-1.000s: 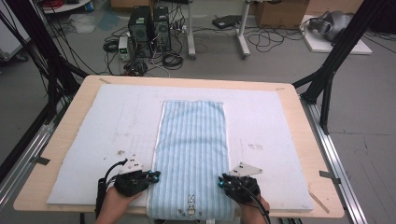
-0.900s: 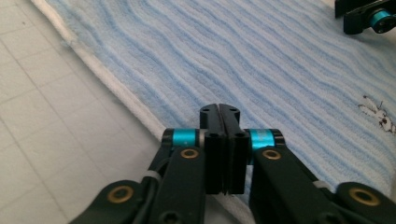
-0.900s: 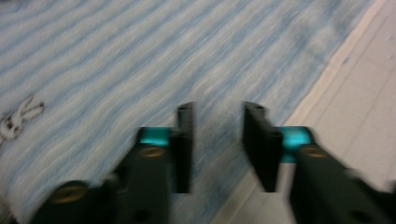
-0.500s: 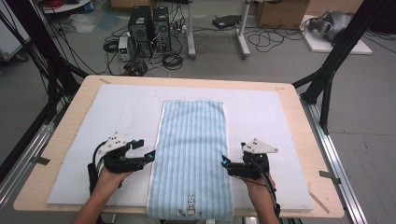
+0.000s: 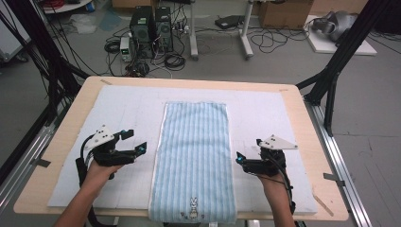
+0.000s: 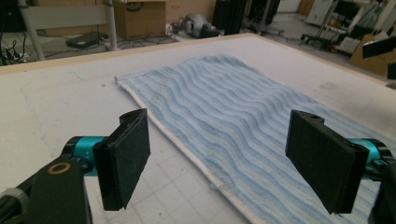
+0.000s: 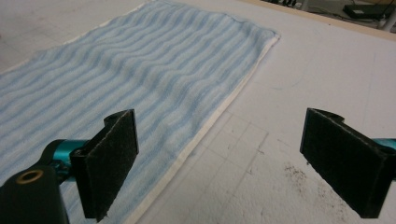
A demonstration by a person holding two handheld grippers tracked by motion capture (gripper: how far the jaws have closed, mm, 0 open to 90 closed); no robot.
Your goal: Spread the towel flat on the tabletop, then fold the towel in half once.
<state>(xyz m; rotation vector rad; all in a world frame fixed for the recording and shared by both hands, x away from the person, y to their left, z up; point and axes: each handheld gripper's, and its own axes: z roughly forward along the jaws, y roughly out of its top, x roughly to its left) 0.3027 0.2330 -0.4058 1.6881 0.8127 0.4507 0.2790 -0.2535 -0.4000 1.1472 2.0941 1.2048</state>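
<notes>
High view shows a blue striped towel (image 5: 195,161) spread flat and lengthwise down the middle of a white mat (image 5: 265,113) on the tabletop (image 5: 302,123), its near hem with a small rabbit motif (image 5: 193,206) hanging just over the front edge. The left gripper (image 5: 135,142) is poised off the towel's left long edge, and the right gripper (image 5: 239,158) sits just off its right long edge, both about midway along the cloth and pointing inward at it. Both have just been opening: each pair of jaws now stands wide apart, with nothing between them and no pad touching the fabric. In the left gripper view, the left gripper (image 6: 219,154) frames the towel's (image 6: 233,116) white-bound edge between its black pads (image 6: 126,156), clear above the mat. The right gripper view shows the same for the right gripper (image 7: 224,158), with the towel (image 7: 121,70) edge running up past its left pad (image 7: 109,161). Judging by this, the cloth has been laid out and let go, and the step in hand is lining up for a fresh grip on the long edges, likely for a fold. The next move would call for lowering both sets of jaws onto the hems at matching points and pinching only the towel, not the mat under it, so that the cloth lifts evenly.
</notes>
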